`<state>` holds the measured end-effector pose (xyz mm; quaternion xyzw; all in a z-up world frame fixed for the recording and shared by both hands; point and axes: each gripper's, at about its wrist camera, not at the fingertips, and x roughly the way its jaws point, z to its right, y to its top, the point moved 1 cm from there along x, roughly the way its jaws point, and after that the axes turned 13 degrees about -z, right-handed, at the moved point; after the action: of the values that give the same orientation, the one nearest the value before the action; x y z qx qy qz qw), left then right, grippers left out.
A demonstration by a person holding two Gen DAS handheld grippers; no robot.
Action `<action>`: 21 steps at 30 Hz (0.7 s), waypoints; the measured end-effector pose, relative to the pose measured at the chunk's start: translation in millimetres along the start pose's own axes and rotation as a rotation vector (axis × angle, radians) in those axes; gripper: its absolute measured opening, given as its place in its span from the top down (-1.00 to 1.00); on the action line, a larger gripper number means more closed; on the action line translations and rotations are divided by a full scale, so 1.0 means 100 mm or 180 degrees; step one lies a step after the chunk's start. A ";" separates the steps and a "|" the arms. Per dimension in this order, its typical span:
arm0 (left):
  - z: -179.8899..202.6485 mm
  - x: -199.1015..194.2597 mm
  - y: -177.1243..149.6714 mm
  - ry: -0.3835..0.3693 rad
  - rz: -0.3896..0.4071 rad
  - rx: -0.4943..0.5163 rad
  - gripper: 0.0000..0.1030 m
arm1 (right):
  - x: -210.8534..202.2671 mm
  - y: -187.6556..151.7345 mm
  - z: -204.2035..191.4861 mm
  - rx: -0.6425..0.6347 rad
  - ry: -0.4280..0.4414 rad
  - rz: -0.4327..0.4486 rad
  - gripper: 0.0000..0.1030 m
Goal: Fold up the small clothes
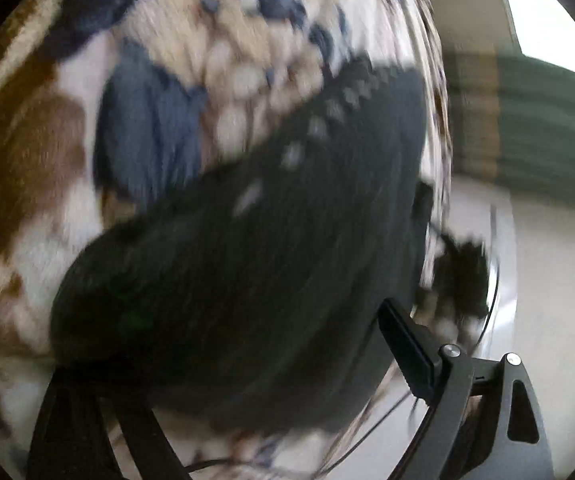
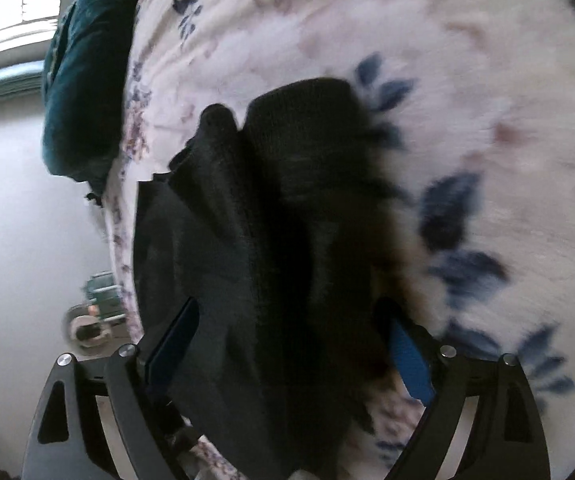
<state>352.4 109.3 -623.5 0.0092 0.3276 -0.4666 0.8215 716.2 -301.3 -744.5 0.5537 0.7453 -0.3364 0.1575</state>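
Observation:
A small black knit garment (image 1: pixel 247 248) with a row of pale dots lies on a floral blanket (image 1: pixel 39 168). In the left wrist view it fills the space between the fingers of my left gripper (image 1: pixel 247 344); the jaws stand wide apart and only the right finger (image 1: pixel 407 348) shows clearly. In the right wrist view the same black garment (image 2: pixel 287 216) is bunched between the blue-padded fingers (image 2: pixel 411 360) of my right gripper (image 2: pixel 287 340), jaws wide apart. Both views are blurred.
The white blanket with blue flowers (image 2: pixel 467 120) covers a bed. A dark teal cushion (image 2: pixel 83 92) lies at its far end. Pale floor (image 2: pixel 27 240) runs beside the bed edge, with a small round object (image 2: pixel 87 324) on it. A green striped surface (image 1: pixel 547 132) stands beyond.

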 end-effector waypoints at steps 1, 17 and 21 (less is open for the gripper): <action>0.01 -0.04 -0.01 -0.0028 0.0073 -0.0036 -0.74 | 0.03 -0.01 0.00 0.0013 0.0051 0.0001 -0.79; 0.96 -0.83 0.55 0.0223 -0.0411 0.0916 0.49 | 0.16 -1.89 -0.45 0.0441 0.0102 0.0819 0.63; 1.02 -0.63 0.72 0.0604 -0.0923 0.1313 0.30 | 0.51 -2.84 -0.51 0.0865 0.0146 0.0971 0.63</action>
<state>440.3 165.3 -530.0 0.1731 0.2990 -0.6333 0.6925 441.3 -275.5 -645.7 0.6839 0.6039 -0.3933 0.1135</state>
